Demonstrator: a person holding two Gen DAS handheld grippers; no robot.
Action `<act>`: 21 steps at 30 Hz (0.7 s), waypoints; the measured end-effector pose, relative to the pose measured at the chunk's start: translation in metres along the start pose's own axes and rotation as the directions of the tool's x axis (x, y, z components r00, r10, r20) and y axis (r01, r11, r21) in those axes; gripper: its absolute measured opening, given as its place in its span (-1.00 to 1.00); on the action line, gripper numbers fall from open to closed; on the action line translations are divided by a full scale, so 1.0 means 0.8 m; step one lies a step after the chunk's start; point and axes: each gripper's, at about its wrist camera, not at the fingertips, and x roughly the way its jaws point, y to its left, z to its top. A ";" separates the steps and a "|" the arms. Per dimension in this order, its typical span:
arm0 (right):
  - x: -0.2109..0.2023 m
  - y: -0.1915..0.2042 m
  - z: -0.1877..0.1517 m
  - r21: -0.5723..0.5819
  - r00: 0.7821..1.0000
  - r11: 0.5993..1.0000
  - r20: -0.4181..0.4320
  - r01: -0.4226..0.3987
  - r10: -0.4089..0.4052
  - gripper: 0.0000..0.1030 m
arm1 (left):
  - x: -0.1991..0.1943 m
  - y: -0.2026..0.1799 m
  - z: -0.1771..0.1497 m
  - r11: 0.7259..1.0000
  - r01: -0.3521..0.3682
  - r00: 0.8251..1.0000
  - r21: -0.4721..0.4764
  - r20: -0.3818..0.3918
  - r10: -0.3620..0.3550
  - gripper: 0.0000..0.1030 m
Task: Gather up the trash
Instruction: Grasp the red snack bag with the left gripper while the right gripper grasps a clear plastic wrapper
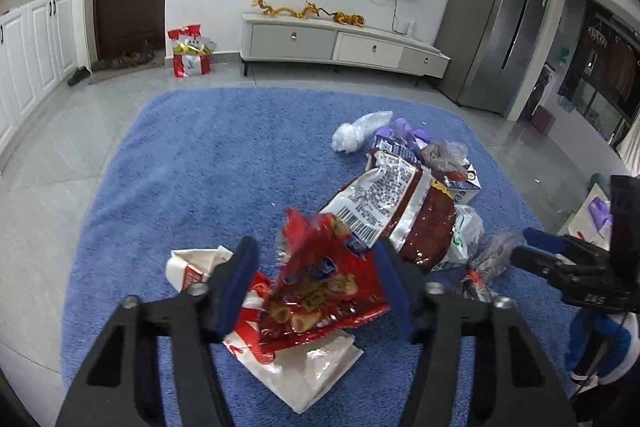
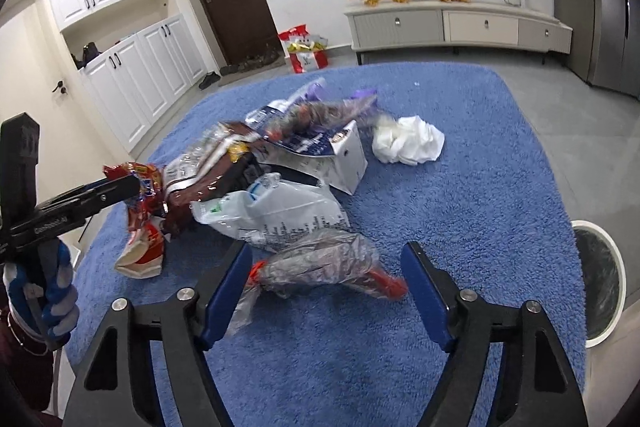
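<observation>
Landmark: blue rug (image 2: 460,187), on the grey tiled floor; every place below is given from it.
Left gripper (image 1: 316,287): over the rug's near part, jaws partly apart, a red snack bag (image 1: 320,283) standing between the blue pads. The right pad touches the bag's edge; whether the left pad presses it cannot be told.
Under the red snack bag: a flat red-and-white wrapper (image 1: 296,359) lying on the rug, with a small white carton (image 1: 192,267) just beside it to the left.
Right gripper (image 2: 326,291): low over the rug's near edge, jaws wide, straddling a crumpled clear wrapper with red ends (image 2: 320,267); neither pad visibly presses on it.
Hand on the left gripper: a blue-and-white glove (image 2: 48,299), seen from the right wrist at the rug's left edge.
Middle of the rug: the main heap, made up of a dark red foil bag (image 1: 404,211), a white plastic bag (image 2: 276,211) and a torn white-and-blue box (image 2: 344,155), all touching.
Far side of the heap: purple plastic (image 1: 404,131) and a white crumpled wad (image 2: 408,143) just apart from it.
Off the rug, right: a round white bin (image 2: 600,283) beside its edge.
Beyond the rug: a low TV cabinet (image 1: 344,43) against the wall.
</observation>
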 end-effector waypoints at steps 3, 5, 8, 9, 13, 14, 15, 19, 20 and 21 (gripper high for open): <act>0.012 -0.003 0.002 0.004 1.000 1.000 -0.025 -0.014 0.014 0.12 | 0.003 -0.001 -0.001 1.000 0.019 1.000 -0.006 -0.017 -0.019 -0.57; 0.017 -0.005 0.000 0.014 0.998 0.999 -0.043 -0.037 0.037 -0.33 | 0.002 -0.005 -0.003 1.000 0.022 1.000 -0.004 -0.017 -0.022 -0.72; 0.014 -0.005 -0.005 0.021 0.996 0.997 -0.045 -0.073 0.074 -0.76 | -0.007 -0.013 -0.005 1.000 0.018 1.000 0.005 -0.005 -0.018 -0.80; 0.011 -0.005 -0.007 0.020 0.996 0.996 -0.039 -0.082 0.082 -0.81 | -0.010 -0.014 -0.006 1.000 0.015 1.000 0.006 -0.001 -0.015 -0.82; -0.010 -0.001 -0.013 -0.002 0.994 0.994 -0.013 -0.109 0.109 -0.95 | -0.029 -0.022 -0.006 1.000 0.000 1.000 0.008 0.024 0.000 -0.85; -0.016 0.002 -0.014 -0.010 0.993 0.993 -0.004 -0.116 0.116 -0.96 | -0.038 -0.025 -0.005 1.000 -0.007 0.999 0.009 0.035 0.006 -0.85; -0.024 0.004 -0.015 -0.019 0.992 0.992 0.006 -0.122 0.123 -0.96 | -0.043 -0.026 -0.004 1.000 -0.011 0.999 0.010 0.041 0.010 -0.86; -0.049 0.014 -0.019 -0.042 0.988 0.989 0.045 -0.144 0.146 -0.97 | -0.073 -0.038 0.003 0.999 -0.026 0.997 0.025 0.075 0.024 -0.87; -0.056 0.016 -0.019 -0.047 0.987 0.988 0.056 -0.147 0.150 -0.97 | -0.080 -0.043 0.005 0.999 -0.027 0.996 0.033 0.084 0.025 -0.87; -0.067 0.017 -0.019 -0.053 0.986 0.987 0.072 -0.149 0.152 -0.97 | -0.085 -0.048 0.007 0.999 -0.028 0.996 0.042 0.091 0.024 -0.87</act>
